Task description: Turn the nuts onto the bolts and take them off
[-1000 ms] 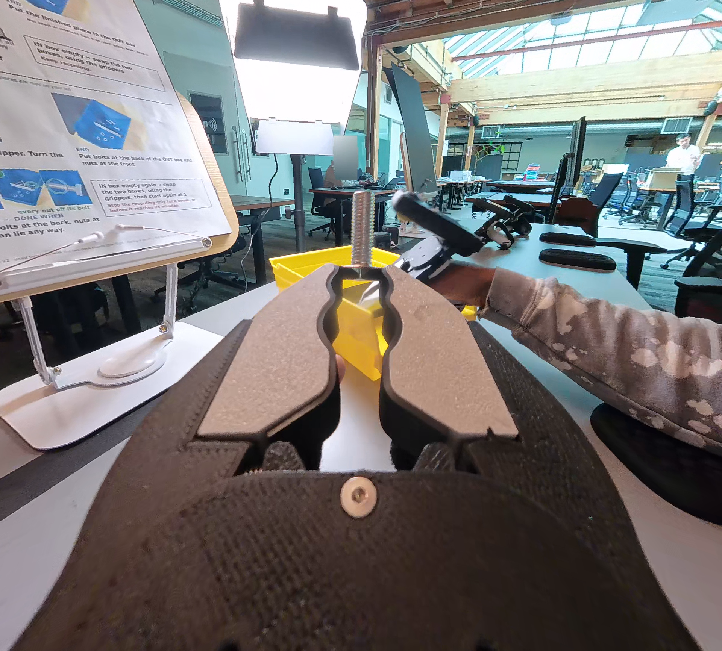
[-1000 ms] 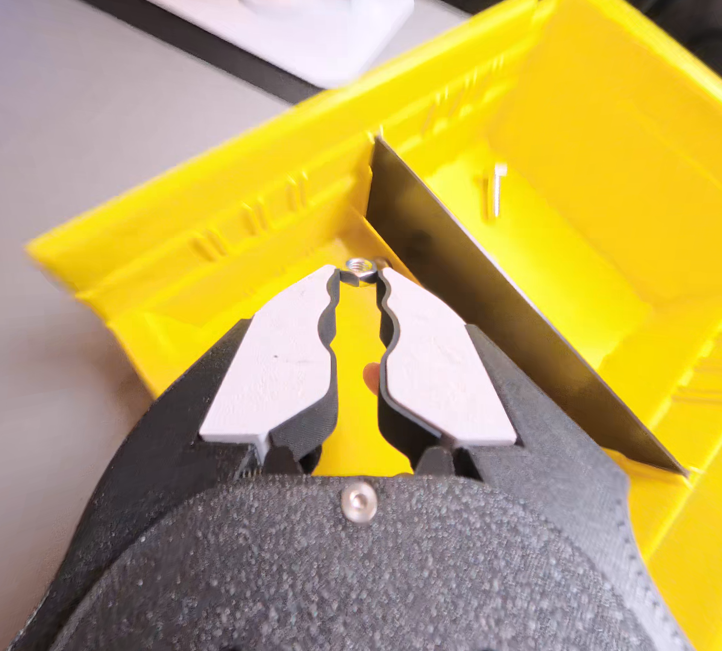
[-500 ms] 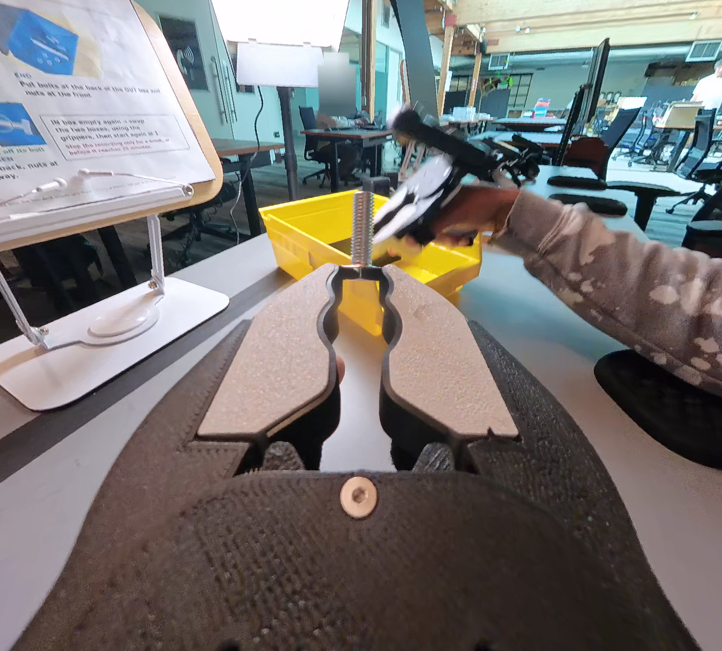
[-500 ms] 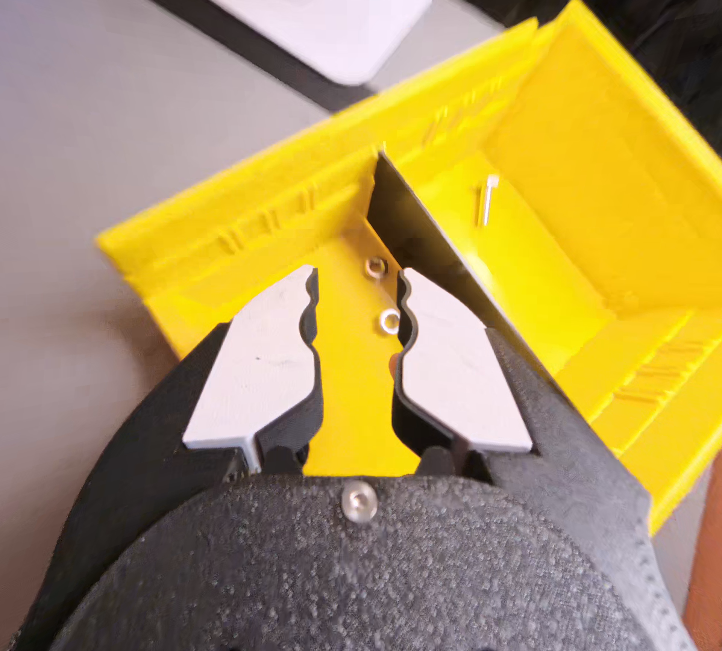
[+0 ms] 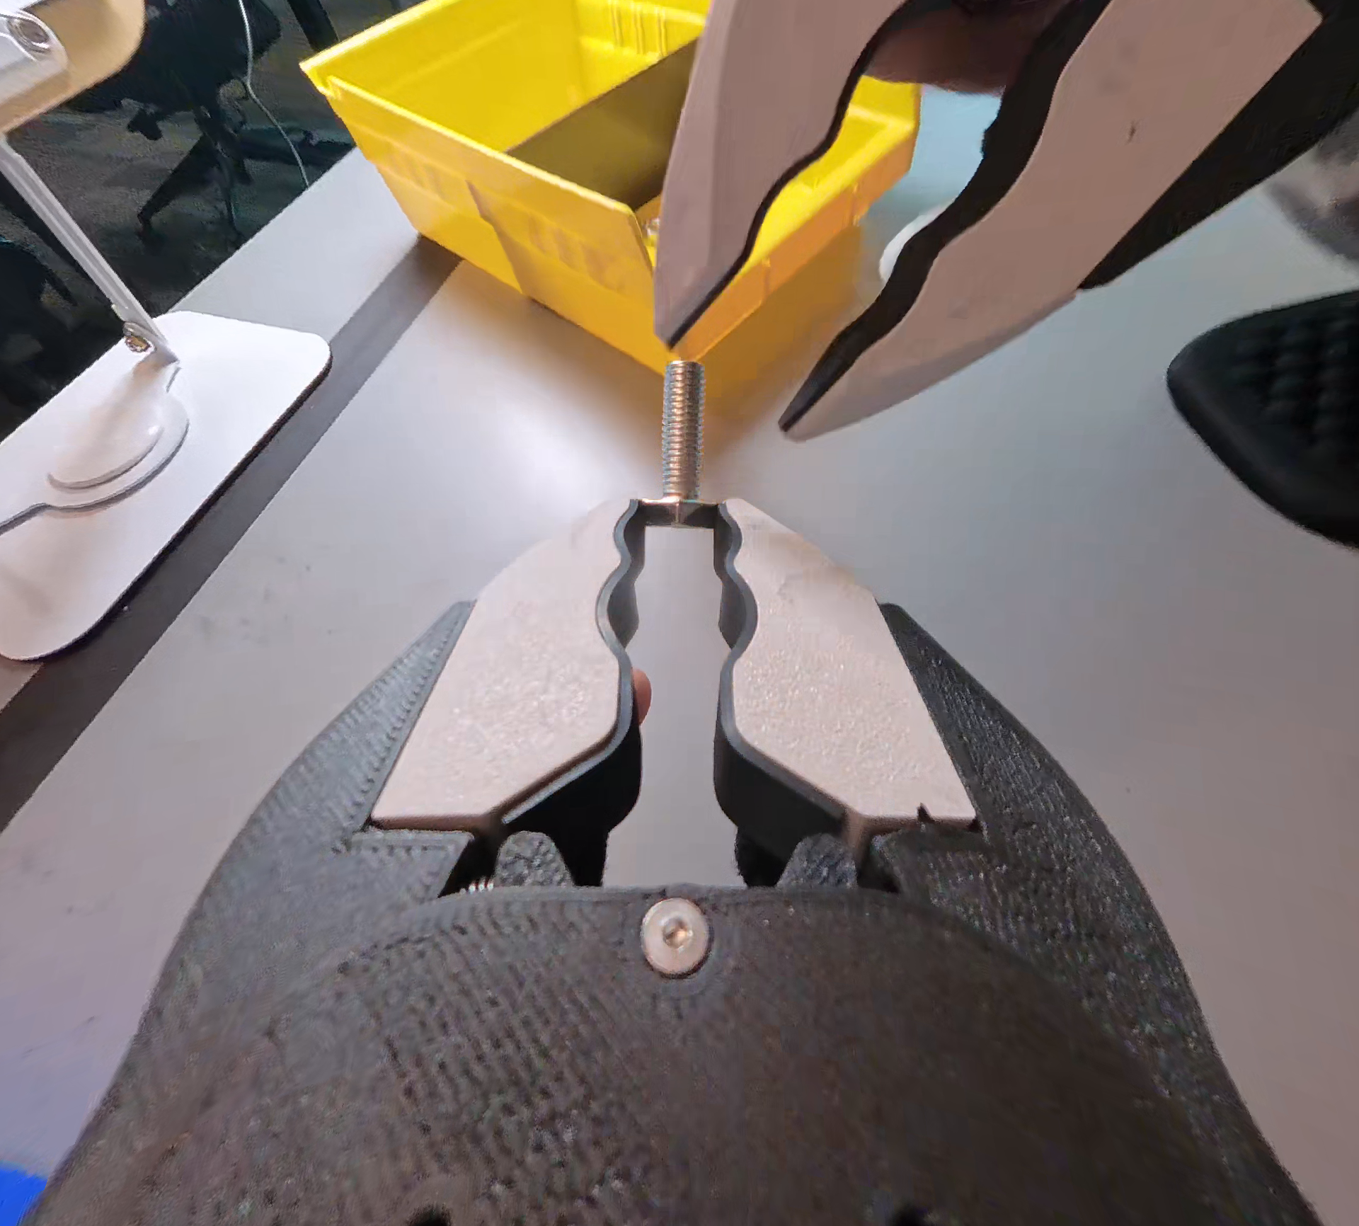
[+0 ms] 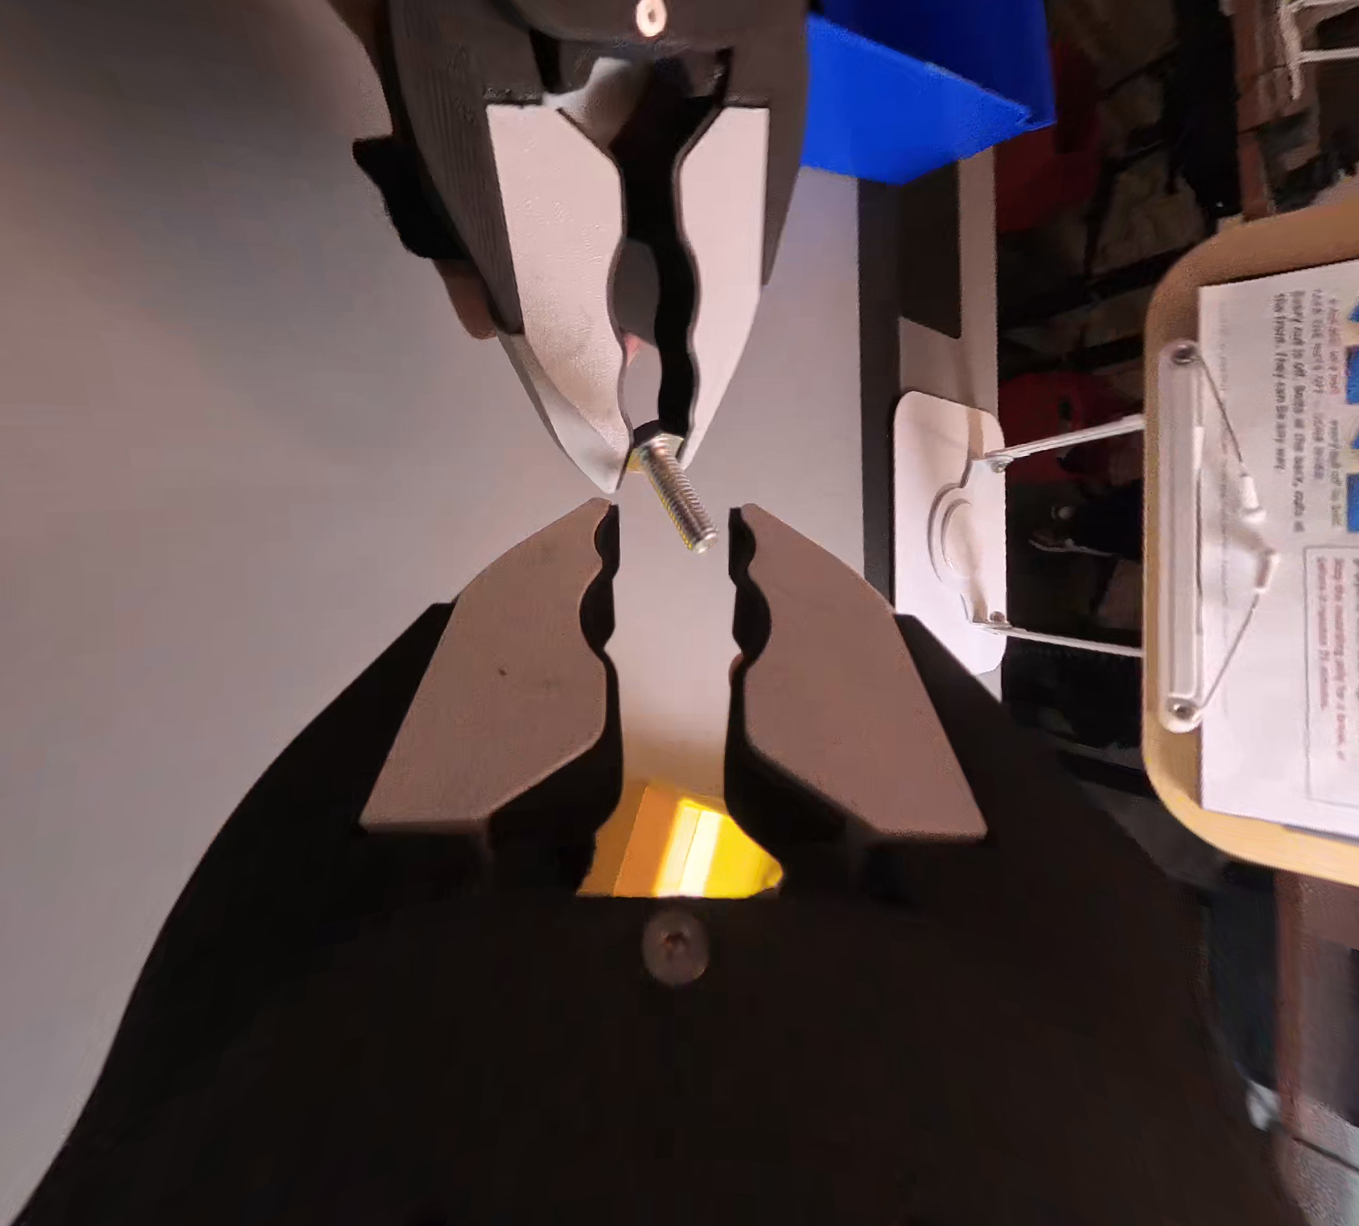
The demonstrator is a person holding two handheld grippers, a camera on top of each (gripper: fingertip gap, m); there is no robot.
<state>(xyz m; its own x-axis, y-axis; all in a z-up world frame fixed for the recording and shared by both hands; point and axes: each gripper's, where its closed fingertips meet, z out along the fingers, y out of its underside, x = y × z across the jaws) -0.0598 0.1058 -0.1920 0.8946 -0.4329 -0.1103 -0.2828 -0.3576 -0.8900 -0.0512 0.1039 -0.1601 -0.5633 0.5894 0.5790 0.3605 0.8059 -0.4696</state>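
Currently the left gripper point(image 5: 678, 514) is seen clamped on the hex head of a bolt point(image 5: 684, 429), bright zinc-plated steel, its threaded shank pointing straight out past the fingertips over the grey matte worktop point(image 5: 441, 529). Gripper fingers point(image 5: 529, 683) are faced with pale, grainy plates over wavy black rubber edges; the body behind is coarse black printed plastic with one socket screw. The right gripper point(image 5: 724, 382) is seen from the left wrist view entering from above, jaws spread wide with nothing held, one fingertip just beside the shank's free end; actual contact cannot be told. Behind it a yellow plastic bin point(image 5: 471, 87) with ribbed walls and a dark divider plate sits on the worktop; a small metallic piece, too small to identify, is glimpsed at its near edge. Only the left view shows the bin's interior; in the right wrist view just a yellow sliver is visible between the finger roots. Only the right wrist view shows a blue bin point(image 6: 919, 87) behind the left gripper, and the instruction sheet point(image 6: 1279, 565) clipped on a wooden board over a white stand base point(image 6: 934, 455). A black textured pad point(image 5: 1279, 411) is visible at the worktop's right side in the left view only.
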